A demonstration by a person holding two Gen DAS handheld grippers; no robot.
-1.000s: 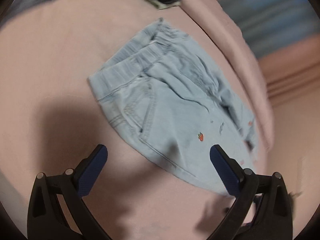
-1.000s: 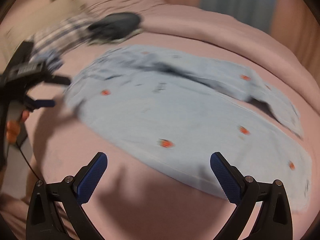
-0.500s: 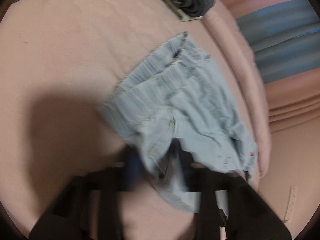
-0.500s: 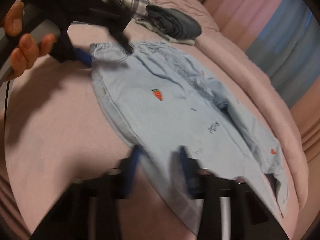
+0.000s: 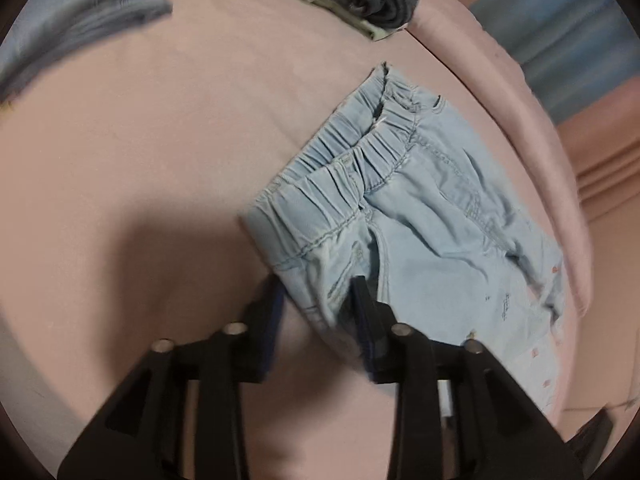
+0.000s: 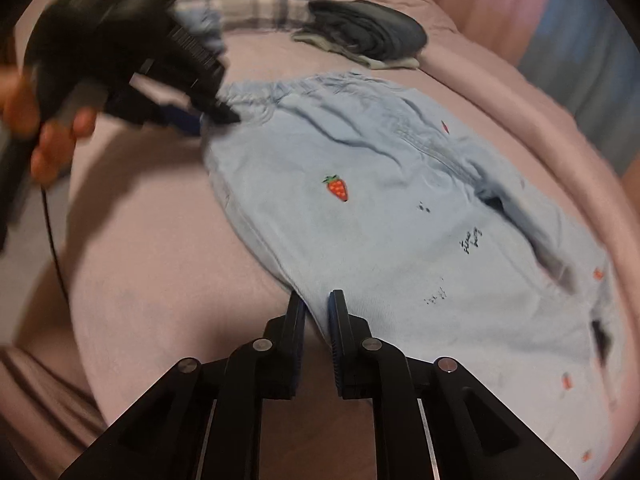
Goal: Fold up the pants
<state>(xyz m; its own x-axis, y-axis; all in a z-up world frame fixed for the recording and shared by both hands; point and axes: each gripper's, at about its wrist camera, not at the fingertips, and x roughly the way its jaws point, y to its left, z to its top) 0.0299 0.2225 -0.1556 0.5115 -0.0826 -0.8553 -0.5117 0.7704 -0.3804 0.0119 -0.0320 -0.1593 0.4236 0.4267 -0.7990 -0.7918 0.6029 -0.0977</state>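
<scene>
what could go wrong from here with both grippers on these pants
1. The left gripper has its jaws opening with the waistband corner of the light blue pants between them; the corner may drop.
2. The right gripper pinches only the thin side edge, which may slip when lifted.
3. The far leg lies creased near the pink bed's edge, so the fold may come out uneven.

Dim warm light, motion blur, fisheye vignetting.

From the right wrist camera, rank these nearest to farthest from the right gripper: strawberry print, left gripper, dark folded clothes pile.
1. Strawberry print, on the pants just beyond the right gripper.
2. Left gripper, upper left at the waistband corner.
3. Dark folded clothes pile, at the top, past the waistband.
</scene>
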